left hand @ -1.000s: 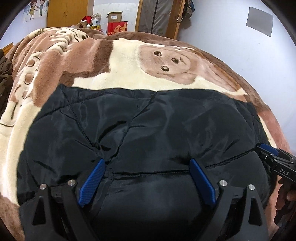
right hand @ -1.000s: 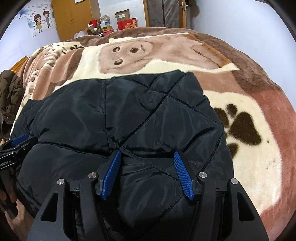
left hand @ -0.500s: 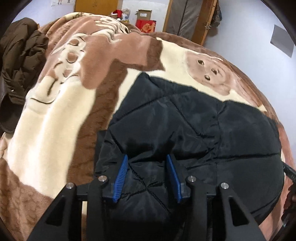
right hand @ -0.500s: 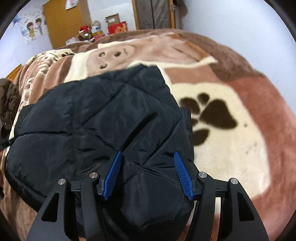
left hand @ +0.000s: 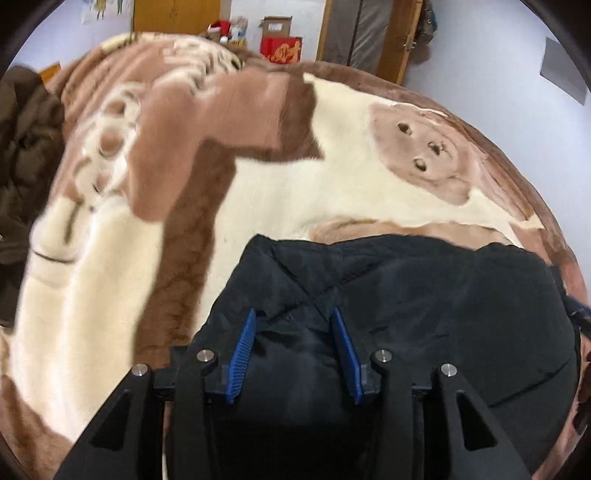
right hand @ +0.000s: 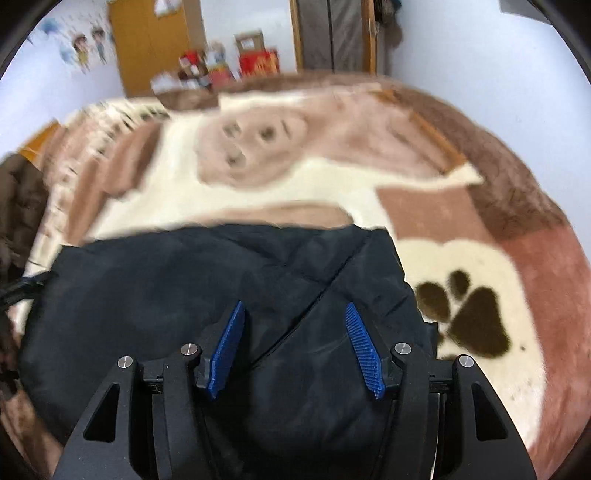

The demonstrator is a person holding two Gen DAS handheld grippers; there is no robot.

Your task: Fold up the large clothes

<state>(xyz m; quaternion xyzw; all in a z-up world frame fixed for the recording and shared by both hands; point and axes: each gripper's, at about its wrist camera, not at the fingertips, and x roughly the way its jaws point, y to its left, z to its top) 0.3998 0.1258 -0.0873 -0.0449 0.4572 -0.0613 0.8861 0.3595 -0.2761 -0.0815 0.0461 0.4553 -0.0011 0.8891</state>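
A black quilted jacket [left hand: 424, 314] lies bunched on a bed covered by a brown and cream bear blanket [left hand: 110, 277]. My left gripper [left hand: 293, 312] is at the jacket's near left part, its blue pads pressed into a bulge of the padded fabric. In the right wrist view the same jacket [right hand: 184, 288] fills the lower middle. My right gripper [right hand: 294, 305] grips its near right part, with a thick fold of fabric filling the wide gap between the pads. The jacket's far edge lies below the bear face print [right hand: 251, 147].
A dark brown coat [left hand: 26, 147] is heaped at the bed's left side. Beyond the bed stand a wooden wardrobe [left hand: 177, 14], a red box [left hand: 280, 50] and a door [left hand: 362, 33]. The paw print area of the blanket [right hand: 465, 317] lies right of the jacket.
The left jaws closed from wide apart onto the jacket's left part. The jacket's far edge has come toward me, baring more blanket below the bear face. Both views are now blurred by motion.
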